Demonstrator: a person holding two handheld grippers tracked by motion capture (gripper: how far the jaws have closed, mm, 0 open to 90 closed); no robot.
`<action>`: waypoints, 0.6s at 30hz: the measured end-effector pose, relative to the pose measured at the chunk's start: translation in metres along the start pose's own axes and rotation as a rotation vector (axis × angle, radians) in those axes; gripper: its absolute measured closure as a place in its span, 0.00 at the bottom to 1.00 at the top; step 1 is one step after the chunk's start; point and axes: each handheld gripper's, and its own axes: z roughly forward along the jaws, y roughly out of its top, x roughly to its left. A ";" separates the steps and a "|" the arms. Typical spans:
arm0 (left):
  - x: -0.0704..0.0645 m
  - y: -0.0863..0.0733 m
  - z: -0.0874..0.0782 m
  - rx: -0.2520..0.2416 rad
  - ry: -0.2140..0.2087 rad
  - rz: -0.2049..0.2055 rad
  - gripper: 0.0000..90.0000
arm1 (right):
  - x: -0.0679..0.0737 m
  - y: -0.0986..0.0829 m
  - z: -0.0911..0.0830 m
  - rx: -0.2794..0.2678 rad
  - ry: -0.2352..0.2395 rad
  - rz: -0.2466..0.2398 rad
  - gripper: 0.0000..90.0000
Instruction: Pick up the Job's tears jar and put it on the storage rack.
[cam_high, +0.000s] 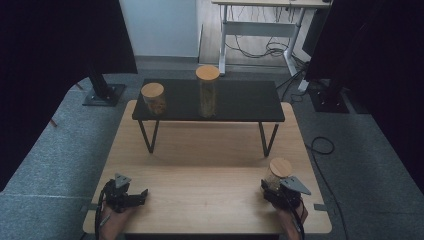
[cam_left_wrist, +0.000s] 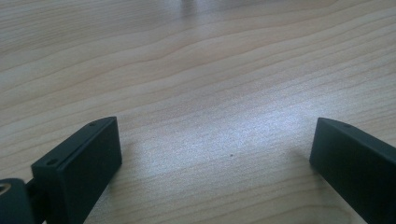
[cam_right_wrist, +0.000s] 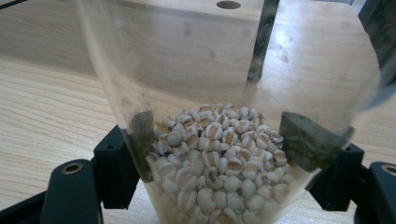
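Fingers of right gripper (cam_right_wrist: 219, 154): pinching jar (cam_right_wrist: 219, 140) of pale grains, cork lid, near tabletop's (cam_high: 200, 165) front right corner; fingers of left gripper (cam_left_wrist: 217, 163): spread wide, nothing between, low over front left corner

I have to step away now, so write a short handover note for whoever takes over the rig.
Right gripper: shut on the jar of pale grains, near the table's front right corner.
Left gripper: open, holding nothing, low over the front left of the table.
Two other wooden-lidded jars, short jar and tall jar, stand on the black shelf.
Done: jar gripped.
Left, probably: place it on the shelf with the others.
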 end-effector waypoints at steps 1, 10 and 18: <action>0.000 0.000 0.000 0.000 0.000 -0.001 0.02 | 0.000 0.000 0.000 -0.001 0.001 -0.001 0.27; 0.000 0.000 0.000 0.000 0.000 0.000 0.02 | 0.004 0.009 -0.003 -0.010 0.003 -0.012 0.27; 0.000 0.000 0.000 0.000 0.000 0.000 0.02 | 0.005 0.017 -0.006 -0.014 0.002 -0.013 0.27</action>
